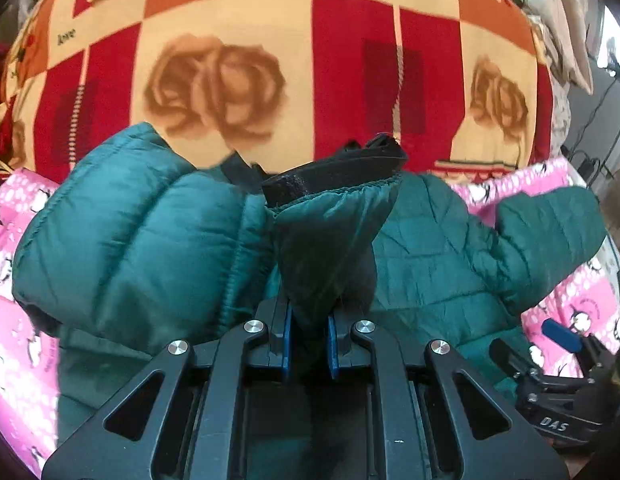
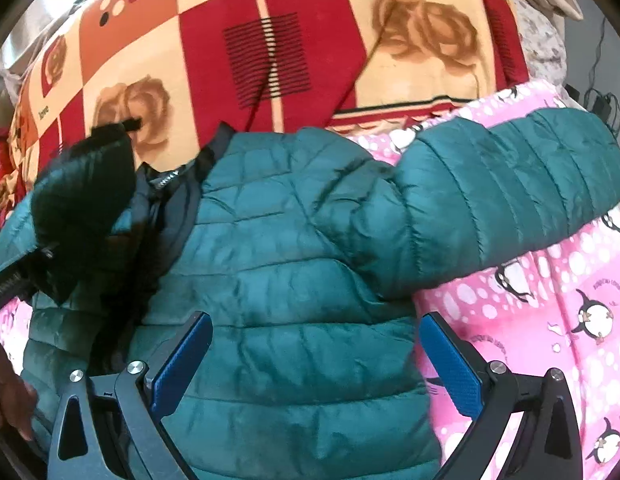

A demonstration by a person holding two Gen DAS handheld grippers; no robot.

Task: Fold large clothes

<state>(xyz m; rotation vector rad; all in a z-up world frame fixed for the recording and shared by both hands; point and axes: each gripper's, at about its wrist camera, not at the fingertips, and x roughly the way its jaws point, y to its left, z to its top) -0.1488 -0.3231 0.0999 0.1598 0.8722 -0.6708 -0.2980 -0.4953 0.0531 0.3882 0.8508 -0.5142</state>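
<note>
While left tool [image 1: 309, 344] stays out of the question as free: pads clamped together on a green sleeve end, black cuff [image 1: 334, 178] standing up beyond the tips. Right tool [image 2: 316, 364] spread wide apart, empty, hanging just above the jacket body.

Puffer jacket [image 2: 293, 280] lying front-down or back-up (cannot tell which) on pink penguin blanket [image 2: 550, 320] on a bed, collar toward the red and orange rose blanket [image 2: 310, 40]. Far sleeve [image 2: 510, 184] stretched out sideways over the pink blanket, not yet folded.

Step in hand, by judgement: first sleeve fold, left sleeve being carried across over the jacket's middle. Early in the task; body not folded at all.

Next move likely calls for: laying the cuff flat across the quilted back, then parting the pads without dragging the slippery fabric back. After that, right tool onto the outstretched sleeve for the mirror fold.

Pose: left tool pitched steeply down, raised above the jacket, seen at left edge of the right wrist view. Right tool also pitched down. Part of a hand [image 2: 7, 396] at lower left.
</note>
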